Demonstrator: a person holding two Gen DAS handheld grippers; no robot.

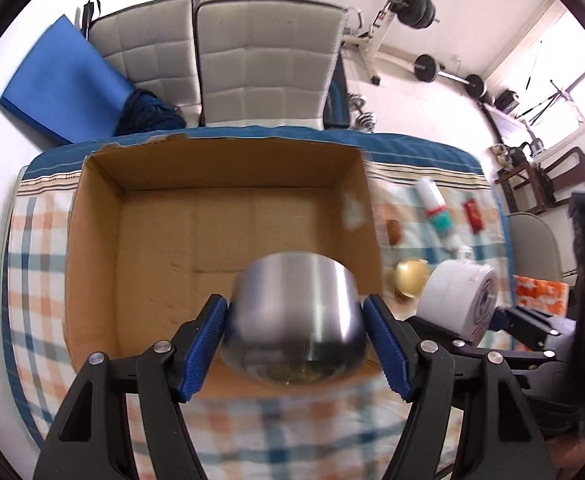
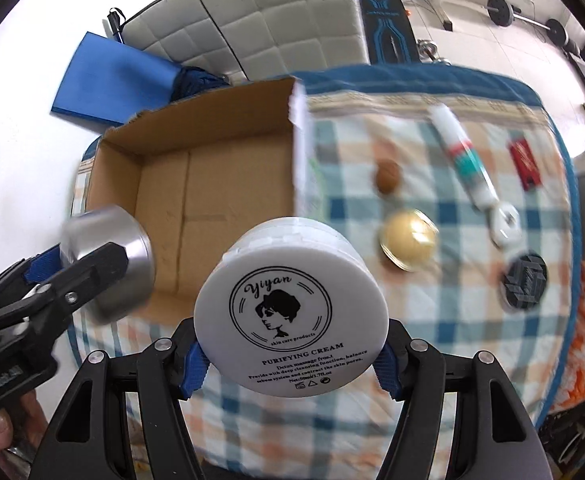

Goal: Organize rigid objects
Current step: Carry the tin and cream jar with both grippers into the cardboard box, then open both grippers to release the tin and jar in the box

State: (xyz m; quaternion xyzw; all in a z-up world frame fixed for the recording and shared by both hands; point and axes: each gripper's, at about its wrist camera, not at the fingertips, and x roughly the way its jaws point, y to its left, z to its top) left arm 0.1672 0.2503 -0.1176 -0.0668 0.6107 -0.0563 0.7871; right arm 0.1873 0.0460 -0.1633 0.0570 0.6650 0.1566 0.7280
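Up close in the left wrist view, the left gripper clamps a steel bowl between its blue pads, holding it above the near wall of an open cardboard box that stands on a checked cloth. To the box's right lie a brown nut-like object, a gold round lid and a white tube toward the cloth's far edge, with a red packet near its right edge. A white jar hangs at the right, in the other gripper.

Seen from the right wrist view, the right gripper grips the white jar, labelled "Purifying Cream", above the cloth's near edge, just beside the box's near right corner. At the left, the left gripper carries the steel bowl over the box's near left corner. A black round object lies near the right edge.
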